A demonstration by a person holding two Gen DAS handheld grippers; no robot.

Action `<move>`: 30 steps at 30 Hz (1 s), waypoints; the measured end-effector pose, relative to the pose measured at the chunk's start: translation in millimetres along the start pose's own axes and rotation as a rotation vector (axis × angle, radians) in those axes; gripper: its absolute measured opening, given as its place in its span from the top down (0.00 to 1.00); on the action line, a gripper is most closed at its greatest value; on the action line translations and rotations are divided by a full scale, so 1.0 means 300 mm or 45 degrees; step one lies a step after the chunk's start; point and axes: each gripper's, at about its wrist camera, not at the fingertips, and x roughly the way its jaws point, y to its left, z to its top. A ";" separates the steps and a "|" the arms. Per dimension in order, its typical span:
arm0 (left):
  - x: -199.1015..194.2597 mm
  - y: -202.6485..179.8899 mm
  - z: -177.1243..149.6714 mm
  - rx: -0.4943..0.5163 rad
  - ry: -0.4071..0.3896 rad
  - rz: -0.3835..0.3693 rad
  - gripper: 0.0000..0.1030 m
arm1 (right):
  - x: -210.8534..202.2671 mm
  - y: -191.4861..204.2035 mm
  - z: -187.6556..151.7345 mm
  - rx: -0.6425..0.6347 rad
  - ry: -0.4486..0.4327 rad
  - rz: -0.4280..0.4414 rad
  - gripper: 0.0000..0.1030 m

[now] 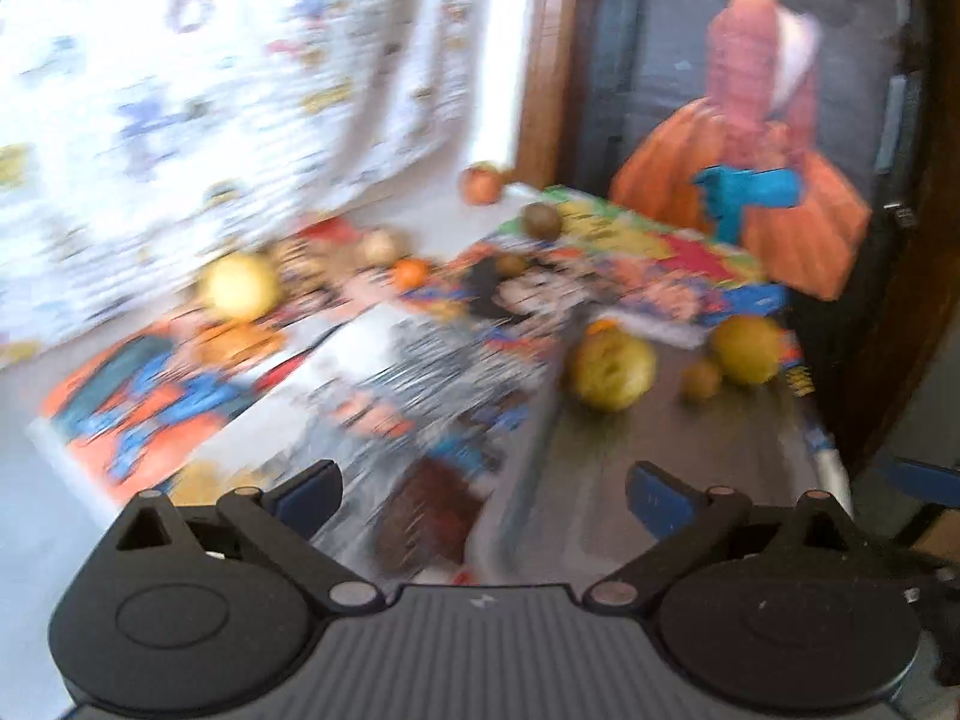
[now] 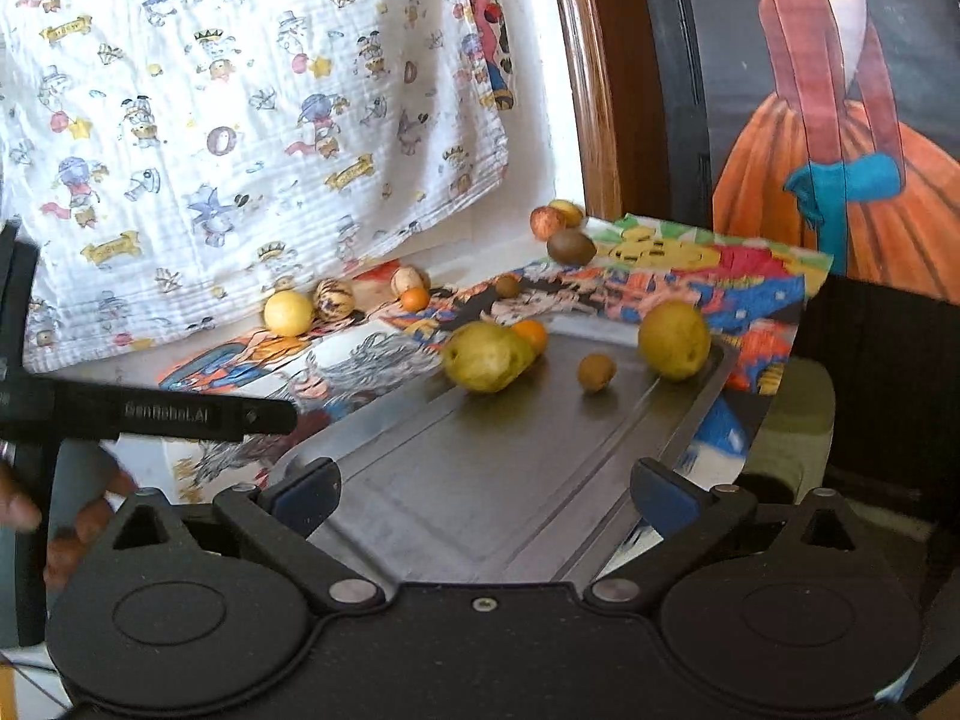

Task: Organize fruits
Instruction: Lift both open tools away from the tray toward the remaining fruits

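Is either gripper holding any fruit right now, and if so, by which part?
Nothing is held. The left gripper and right gripper are both open with nothing between their fingers; the fruit lies ahead on the metal tray and beyond it.

So the metal tray (image 2: 480,480) sits front and centre on the comic-print sheets (image 2: 690,282), with two pears (image 2: 487,357) (image 2: 673,339) and a small kiwi (image 2: 596,372) between them at its far end. More fruit is scattered behind: a lemon (image 2: 288,312) off to the left by the hanging cloth (image 2: 240,120), an apple (image 2: 547,222) and a kiwi (image 2: 570,246) at the back.

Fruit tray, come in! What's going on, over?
Left gripper and right gripper open, empty. Metal tray holds two pears, small orange, small brown fruit. More fruit loose behind. Path clear.
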 end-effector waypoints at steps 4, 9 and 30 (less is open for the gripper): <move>-0.072 0.014 -0.090 -0.066 -0.068 0.096 0.00 | -0.015 0.042 -0.043 -0.021 0.026 -0.045 0.00; -0.105 0.047 -0.115 -0.080 -0.053 0.078 0.00 | -0.034 0.093 -0.097 -0.047 0.043 -0.070 0.00; -0.132 0.284 -0.176 -0.191 -0.140 0.095 0.00 | -0.033 0.183 -0.021 -0.243 -0.019 -0.017 0.00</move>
